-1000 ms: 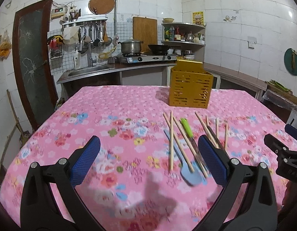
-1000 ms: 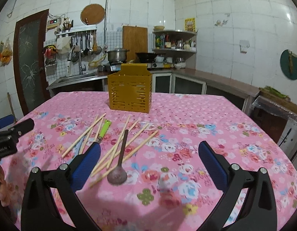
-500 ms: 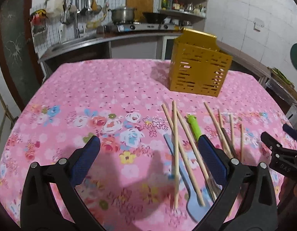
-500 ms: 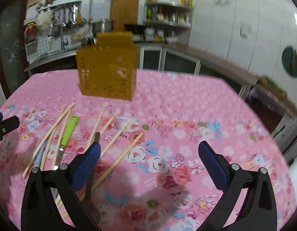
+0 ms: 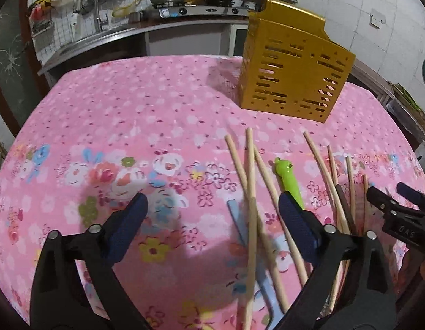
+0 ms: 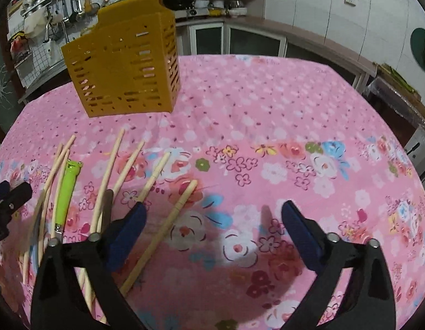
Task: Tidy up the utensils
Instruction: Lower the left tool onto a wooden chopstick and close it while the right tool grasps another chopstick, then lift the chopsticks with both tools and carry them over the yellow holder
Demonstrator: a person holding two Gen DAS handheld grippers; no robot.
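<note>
Left gripper (image 5: 211,218) wide apart, jaws just closing a bit, nothing pinched; chopsticks (image 5: 250,192) and a blue spatula (image 5: 241,225) lie on the tablecloth (image 5: 130,126) between its pads. Right gripper (image 6: 214,220) likewise wide, closing slightly, one chopstick (image 6: 168,220) between its pads, untouched. Green-handled utensil (image 6: 66,189) beside them. Yellow holder (image 6: 124,63) upright farther back.

Your yellow holder (image 5: 292,74) with slots stands upright on the pink cloth, at twelve o'clock from the sticks. The wooden chopsticks (image 5: 249,192) lie flat and loose, some crossing each other. A green frog-handled tool (image 5: 288,177) lies among them, frog end pointing at the holder. A blue spatula (image 5: 240,220) lies under crossed sticks.
</note>
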